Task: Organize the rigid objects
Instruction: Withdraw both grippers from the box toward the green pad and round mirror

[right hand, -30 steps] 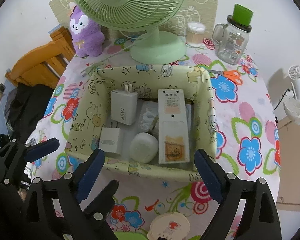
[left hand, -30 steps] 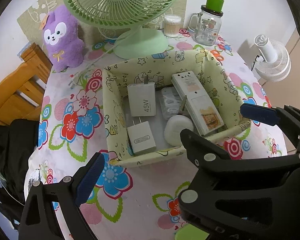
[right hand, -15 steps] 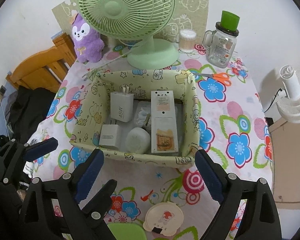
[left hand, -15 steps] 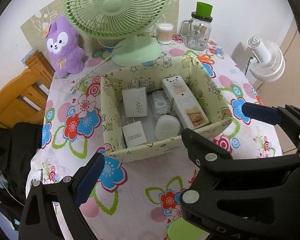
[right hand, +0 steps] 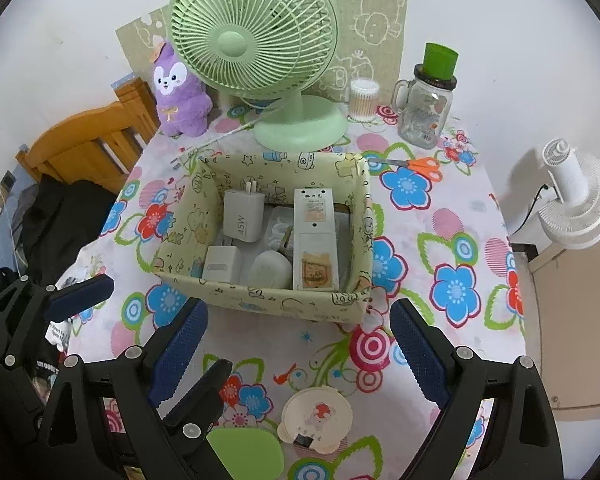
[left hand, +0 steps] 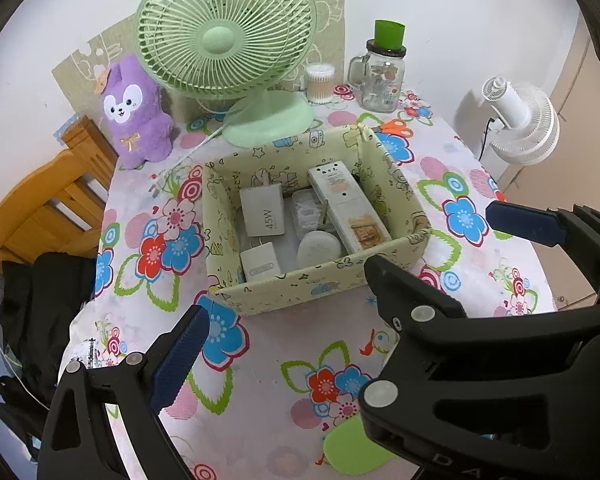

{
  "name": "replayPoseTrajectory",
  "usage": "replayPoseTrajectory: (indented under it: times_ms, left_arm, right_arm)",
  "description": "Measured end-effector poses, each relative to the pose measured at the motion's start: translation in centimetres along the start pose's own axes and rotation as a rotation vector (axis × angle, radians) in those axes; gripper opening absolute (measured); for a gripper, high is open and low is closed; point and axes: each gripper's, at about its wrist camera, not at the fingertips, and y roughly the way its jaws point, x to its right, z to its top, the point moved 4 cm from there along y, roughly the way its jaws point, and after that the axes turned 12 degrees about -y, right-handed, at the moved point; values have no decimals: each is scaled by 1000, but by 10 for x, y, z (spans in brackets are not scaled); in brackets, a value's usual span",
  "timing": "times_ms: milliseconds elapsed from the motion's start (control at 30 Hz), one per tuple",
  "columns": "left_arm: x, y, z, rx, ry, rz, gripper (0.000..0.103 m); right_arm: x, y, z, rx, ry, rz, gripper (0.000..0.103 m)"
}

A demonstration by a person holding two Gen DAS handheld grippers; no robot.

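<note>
Right gripper [right hand: 296, 344] and left gripper [left hand: 284, 300], jaws apart and empty, above the tablecloth [right hand: 440, 216]. Beyond them, the fabric box [right hand: 260, 296] (soft-walled) holds two chargers [right hand: 242, 218], a round case [right hand: 271, 267] and a remote [right hand: 315, 236]: rigid, light, smooth; best gripped across their narrow sides.

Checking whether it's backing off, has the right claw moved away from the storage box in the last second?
Yes. The right claw has drawn back from the storage box, exposing more tablecloth.
</note>
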Motion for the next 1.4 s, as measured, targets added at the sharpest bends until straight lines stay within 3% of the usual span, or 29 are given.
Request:
replayPoseTrajectory:
  times_ms: [700, 1400]
  left_arm:
    - [5, -34, -27, 46, -32, -2, 97]
    - [5, -29, -61, 87, -82, -33, 97]
  right_arm:
    - [2, -39, -29, 39, -22, -37, 94]
    - [10, -43, -65, 47, -49, -59, 94]
